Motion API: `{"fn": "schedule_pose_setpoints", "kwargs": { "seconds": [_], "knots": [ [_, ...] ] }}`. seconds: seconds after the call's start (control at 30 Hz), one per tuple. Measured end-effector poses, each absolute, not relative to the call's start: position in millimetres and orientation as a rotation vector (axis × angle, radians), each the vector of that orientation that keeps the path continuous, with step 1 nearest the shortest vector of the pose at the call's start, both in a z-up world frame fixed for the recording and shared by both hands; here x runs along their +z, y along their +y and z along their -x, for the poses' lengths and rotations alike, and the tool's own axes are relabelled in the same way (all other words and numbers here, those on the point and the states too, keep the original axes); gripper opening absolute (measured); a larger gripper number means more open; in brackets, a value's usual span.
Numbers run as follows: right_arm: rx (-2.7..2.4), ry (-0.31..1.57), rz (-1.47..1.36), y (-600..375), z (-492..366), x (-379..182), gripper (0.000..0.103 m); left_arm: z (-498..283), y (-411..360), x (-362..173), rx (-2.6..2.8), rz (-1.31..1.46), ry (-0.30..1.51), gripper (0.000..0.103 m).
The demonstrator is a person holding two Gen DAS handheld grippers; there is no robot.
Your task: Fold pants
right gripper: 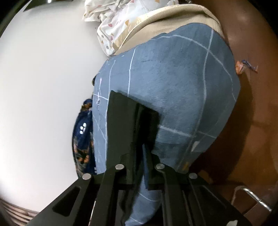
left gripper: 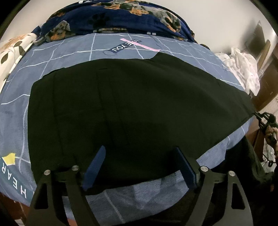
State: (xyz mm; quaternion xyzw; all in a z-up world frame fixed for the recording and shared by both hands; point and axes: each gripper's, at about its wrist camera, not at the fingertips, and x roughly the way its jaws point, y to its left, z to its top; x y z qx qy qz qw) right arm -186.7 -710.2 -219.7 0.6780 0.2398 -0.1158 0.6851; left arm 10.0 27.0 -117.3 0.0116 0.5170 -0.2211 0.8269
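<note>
Black pants (left gripper: pixel 135 104) lie spread flat across the bed's blue-grey grid sheet (left gripper: pixel 69 52). In the left wrist view my left gripper (left gripper: pixel 139 149) stands open over their near edge. Its blue pads (left gripper: pixel 94 166) are wide apart, with the black cloth lying loose between them. At the far right of that view my right gripper (left gripper: pixel 258 116) pinches the pants' end, with a hand (left gripper: pixel 271 133) behind it. In the right wrist view my right gripper (right gripper: pixel 140 144) is shut on a black fold of the pants (right gripper: pixel 121 114), which drapes over and hides its fingertips.
A dark blue dog-print blanket (left gripper: pixel 121 15) is piled at the bed's far side. Spotted white bedding (left gripper: pixel 15 48) lies at the left, crumpled white patterned cloth (left gripper: pixel 243 69) at the right. Past the bed's corner are brown floor (right gripper: pixel 252 121) and an orange wrapper (right gripper: pixel 239 67).
</note>
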Motion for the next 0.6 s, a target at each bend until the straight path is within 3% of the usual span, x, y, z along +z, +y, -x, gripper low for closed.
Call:
{"fn": "schedule_pose_setpoints", "kwargs": {
  "seconds": [0.47, 0.53, 0.6],
  "knots": [
    [-0.146, 0.544, -1.568, -699, 160, -223, 0.018, -10, 24, -118, -0.47, -0.044, 1.096, 0.085],
    [-0.156, 0.574, -1.543, -696, 154, -221, 0.018, -10, 24, -118, -0.469, -0.044, 1.096, 0.085],
    [-0.187, 0.635, -1.481, -691, 148, -217, 0.005, -10, 24, -118, -0.471, -0.044, 1.096, 0.085]
  ]
}}
